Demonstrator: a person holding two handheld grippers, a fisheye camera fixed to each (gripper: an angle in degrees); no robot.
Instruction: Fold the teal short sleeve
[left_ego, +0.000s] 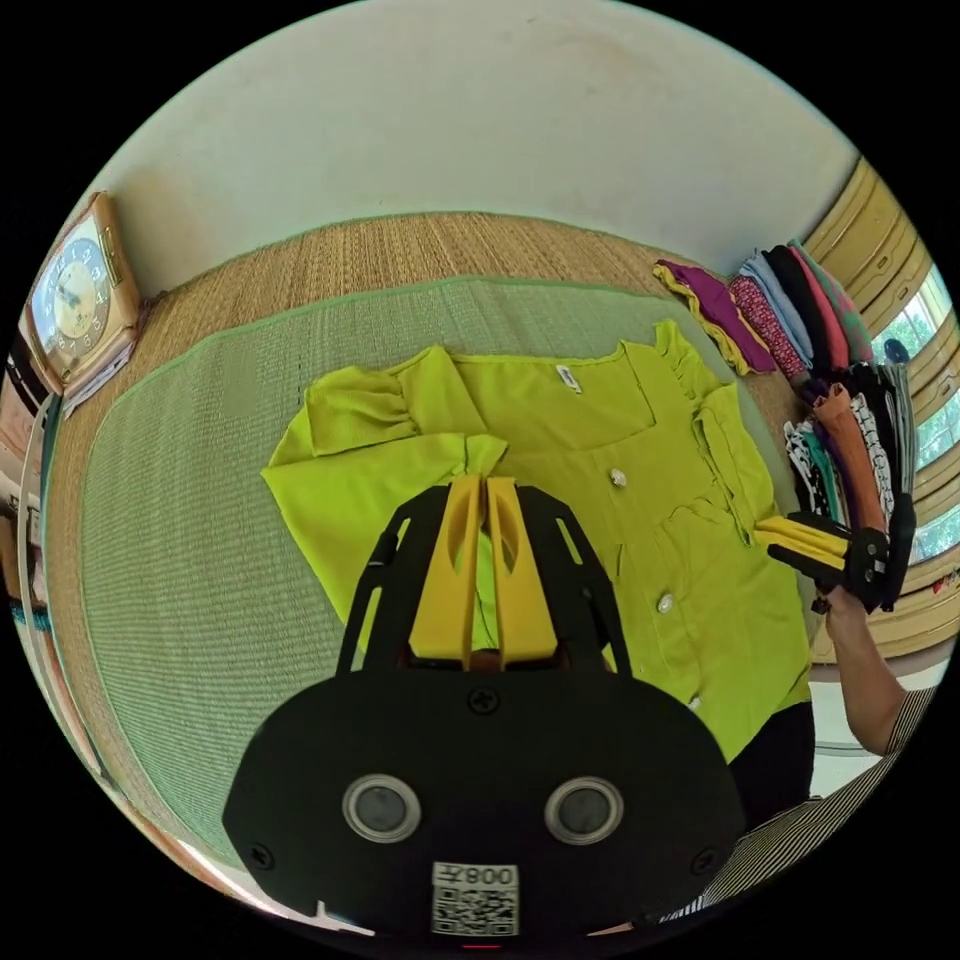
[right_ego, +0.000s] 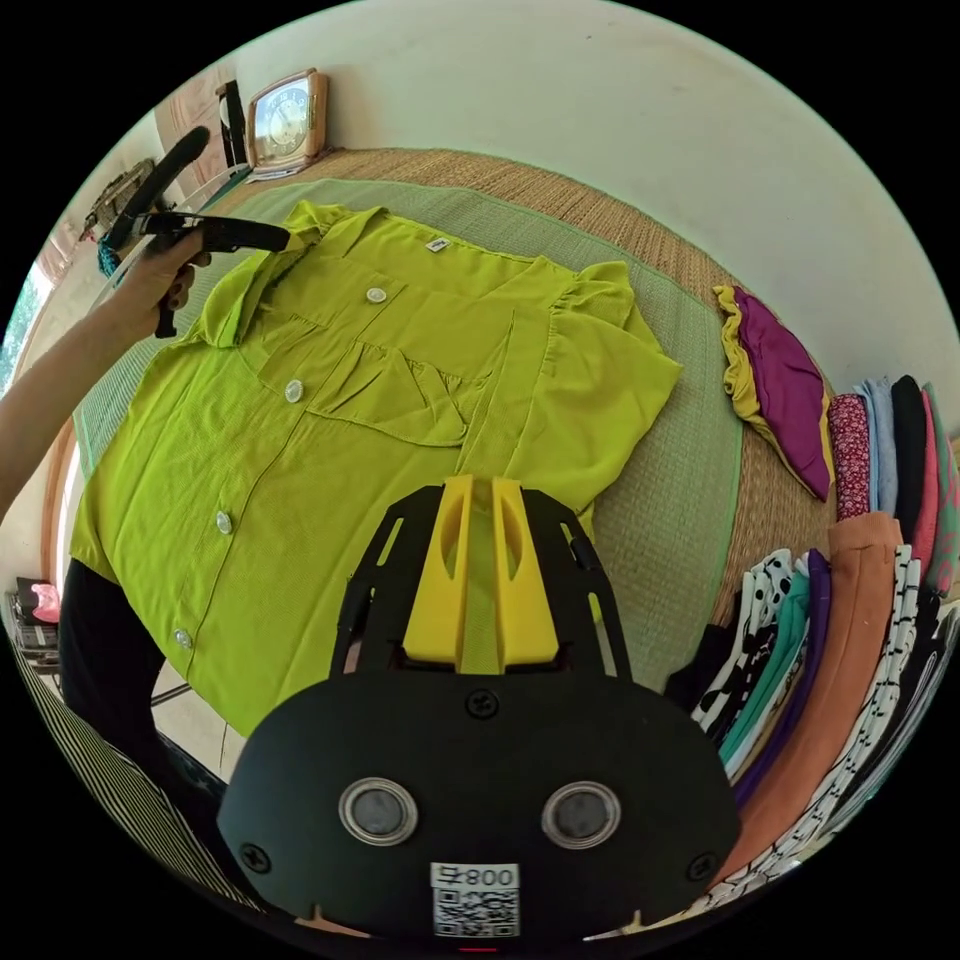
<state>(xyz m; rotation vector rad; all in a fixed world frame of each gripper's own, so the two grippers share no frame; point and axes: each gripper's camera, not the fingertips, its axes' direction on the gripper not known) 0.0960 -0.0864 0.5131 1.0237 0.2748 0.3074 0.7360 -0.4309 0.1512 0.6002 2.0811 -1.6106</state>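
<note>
Both tongs, left gripper (left_ego: 487, 485) and right gripper (right_ego: 482, 490), pinch the thin, limp shirt (right_ego: 330, 400)'s side edges near the sleeves; regrip seams, fabric slips.

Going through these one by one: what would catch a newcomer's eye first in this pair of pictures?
The bright lime-green buttoned blouse spread front-up on the green woven mat, not teal as the task says. Each yellow-jawed gripper is shut on it: the left gripper at one sleeve, the right gripper at the side below the other. Next come the stacks of folded clothes beside the mat and the clock leaning on the wall.
</note>
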